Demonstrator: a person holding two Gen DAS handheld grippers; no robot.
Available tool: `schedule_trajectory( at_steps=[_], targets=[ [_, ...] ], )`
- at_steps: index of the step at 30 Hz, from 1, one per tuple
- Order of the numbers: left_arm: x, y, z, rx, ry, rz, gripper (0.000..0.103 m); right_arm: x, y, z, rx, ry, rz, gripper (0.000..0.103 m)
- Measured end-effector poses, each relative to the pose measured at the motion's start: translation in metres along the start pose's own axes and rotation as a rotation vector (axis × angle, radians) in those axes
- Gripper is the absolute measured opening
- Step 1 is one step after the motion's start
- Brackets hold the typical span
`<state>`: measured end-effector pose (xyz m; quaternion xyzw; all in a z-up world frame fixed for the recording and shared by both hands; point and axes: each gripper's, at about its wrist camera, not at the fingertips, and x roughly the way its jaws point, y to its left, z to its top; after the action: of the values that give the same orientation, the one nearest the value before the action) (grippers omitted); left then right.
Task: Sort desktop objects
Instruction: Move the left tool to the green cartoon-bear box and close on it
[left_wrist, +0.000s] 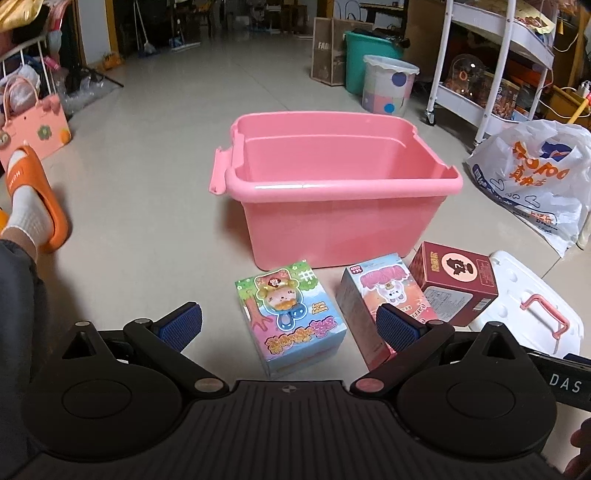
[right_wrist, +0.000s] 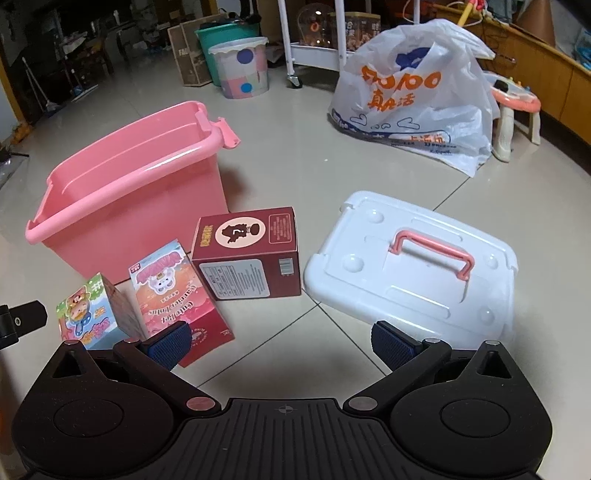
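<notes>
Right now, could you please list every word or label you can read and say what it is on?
"DAS": black bar at right edge.
"FAD", cut off: brown paper bag.
Plastic bag: orange print, not reliably legible.
Three toy boxes: print too distorted or small.
Orange slipper: strap lettering blurred.

"das" on a black gripper part (left_wrist: 565, 384), "fad" on a paper bag (left_wrist: 325, 51).
</notes>
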<state>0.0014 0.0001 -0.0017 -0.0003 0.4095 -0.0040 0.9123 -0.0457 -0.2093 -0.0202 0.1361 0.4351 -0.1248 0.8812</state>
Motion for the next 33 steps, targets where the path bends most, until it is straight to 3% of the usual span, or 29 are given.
schedule_trajectory(
  at_steps=[8, 11, 15, 23, 24, 25, 29, 33],
  targets=[
    [0.028, 0.002, 0.003, 0.034, 0.052, 0.01, 0.103, 0.016, 0.002, -0.002, 0.047, 0.016, 0.02, 0.103],
    [0.046, 0.004, 0.009, -0.016, 0.088, 0.022, 0.103, 0.025, 0.003, 0.0, 0.066, 0.026, 0.024, 0.103],
    [0.07, 0.01, 0.01, -0.124, 0.106, -0.041, 0.103, 0.031, 0.003, 0.001, 0.085, 0.013, 0.012, 0.103],
    [0.119, 0.001, 0.014, -0.122, 0.171, 0.044, 0.1, 0.055, 0.005, -0.001, 0.119, 0.053, 0.015, 0.103],
    [0.121, 0.0, 0.014, -0.116, 0.158, 0.064, 0.096, 0.058, 0.006, -0.002, 0.117, 0.058, 0.012, 0.103],
    [0.124, -0.001, 0.014, -0.114, 0.162, 0.078, 0.084, 0.061, 0.006, -0.003, 0.119, 0.063, 0.011, 0.103],
    [0.136, 0.002, 0.014, -0.157, 0.205, 0.08, 0.085, 0.073, 0.007, -0.007, 0.134, 0.093, 0.014, 0.103],
    [0.142, -0.001, 0.01, -0.11, 0.235, 0.087, 0.085, 0.08, 0.008, -0.01, 0.144, 0.109, 0.014, 0.103]
  ],
)
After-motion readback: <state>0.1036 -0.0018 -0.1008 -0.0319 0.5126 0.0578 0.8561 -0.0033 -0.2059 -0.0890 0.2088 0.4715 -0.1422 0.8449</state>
